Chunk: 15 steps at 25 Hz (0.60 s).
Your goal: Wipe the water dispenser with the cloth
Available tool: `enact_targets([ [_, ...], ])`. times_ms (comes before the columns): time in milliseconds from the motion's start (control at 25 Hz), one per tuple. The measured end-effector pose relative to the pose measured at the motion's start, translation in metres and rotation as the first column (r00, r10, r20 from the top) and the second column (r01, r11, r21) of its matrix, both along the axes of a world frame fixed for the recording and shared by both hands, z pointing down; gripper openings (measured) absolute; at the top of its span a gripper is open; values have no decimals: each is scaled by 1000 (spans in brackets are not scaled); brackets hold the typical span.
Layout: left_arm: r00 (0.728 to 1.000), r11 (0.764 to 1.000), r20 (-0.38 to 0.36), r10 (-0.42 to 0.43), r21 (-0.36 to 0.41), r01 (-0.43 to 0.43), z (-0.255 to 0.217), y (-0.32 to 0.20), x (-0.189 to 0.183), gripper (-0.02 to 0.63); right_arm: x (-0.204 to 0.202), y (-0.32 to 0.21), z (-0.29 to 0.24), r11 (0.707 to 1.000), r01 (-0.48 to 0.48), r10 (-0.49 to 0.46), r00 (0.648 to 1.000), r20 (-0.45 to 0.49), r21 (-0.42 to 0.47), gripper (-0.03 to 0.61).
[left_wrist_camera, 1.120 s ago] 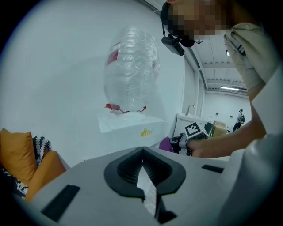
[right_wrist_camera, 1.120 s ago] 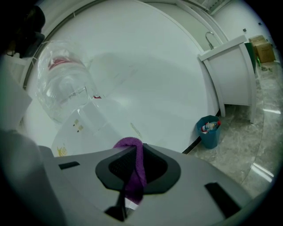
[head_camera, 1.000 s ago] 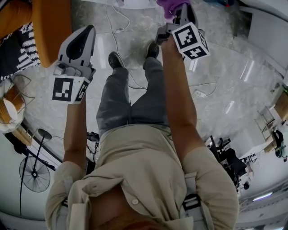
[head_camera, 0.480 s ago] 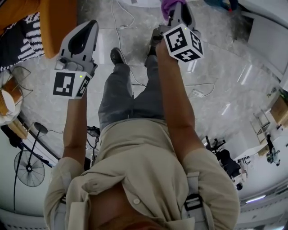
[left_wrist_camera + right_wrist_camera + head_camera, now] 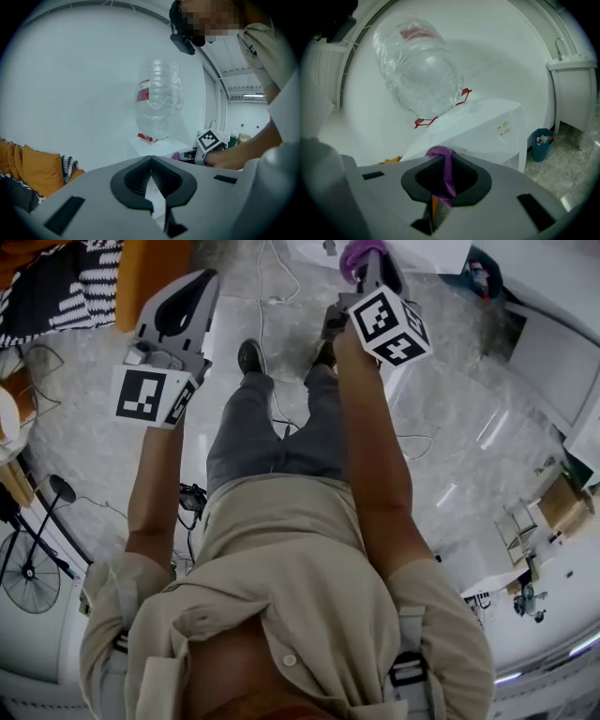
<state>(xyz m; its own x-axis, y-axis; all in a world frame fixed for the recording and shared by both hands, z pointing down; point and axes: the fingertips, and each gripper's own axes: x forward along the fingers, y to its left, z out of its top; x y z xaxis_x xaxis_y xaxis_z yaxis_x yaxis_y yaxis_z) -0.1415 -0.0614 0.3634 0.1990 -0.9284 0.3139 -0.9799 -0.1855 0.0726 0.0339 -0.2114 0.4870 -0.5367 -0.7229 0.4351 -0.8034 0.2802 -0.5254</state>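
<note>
The white water dispenser (image 5: 487,124) stands ahead with a clear bottle (image 5: 417,65) on top; the bottle (image 5: 159,101) also shows in the left gripper view. My right gripper (image 5: 443,157) is shut on a purple cloth (image 5: 446,171), which bulges out above the jaws just short of the dispenser's body. In the head view the right gripper (image 5: 370,263) and the cloth (image 5: 359,251) sit at the top edge beside the dispenser's corner (image 5: 427,251). To the left, my left gripper (image 5: 192,282) is held up, shut with nothing in it (image 5: 151,161).
An orange sofa (image 5: 35,171) with a black-and-white cushion (image 5: 56,287) lies to the left. A blue bin (image 5: 541,143) stands right of the dispenser by a white counter (image 5: 574,89). Cables (image 5: 272,277) trail over the marble floor by the person's feet.
Both grippers have moved forward toward the dispenser, whose white corner has come into the top of the head view. The cloth stays clamped in the right gripper.
</note>
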Motion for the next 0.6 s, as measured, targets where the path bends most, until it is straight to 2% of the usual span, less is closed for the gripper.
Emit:
enact_targets([
  [120,1000,1000,0,-23,5,23,-14,16,-15,15,-15,8,-3,999,53,-53,998,-26,-12,48],
  [280,999,999,5,-42,19,42,-35,31,-27,15,-20,9,-7,995,77,-80,996,-43,-58,48],
  [440,998,998,43,-49,-28,50,-47,51,-42,15,-36,9,-25,988,135,-137,990,-18,-77,48],
  [600,999,999,36,-22,47,20,-76,53,-58,15,-44,15,-61,985,168,-169,984,-49,-33,48],
])
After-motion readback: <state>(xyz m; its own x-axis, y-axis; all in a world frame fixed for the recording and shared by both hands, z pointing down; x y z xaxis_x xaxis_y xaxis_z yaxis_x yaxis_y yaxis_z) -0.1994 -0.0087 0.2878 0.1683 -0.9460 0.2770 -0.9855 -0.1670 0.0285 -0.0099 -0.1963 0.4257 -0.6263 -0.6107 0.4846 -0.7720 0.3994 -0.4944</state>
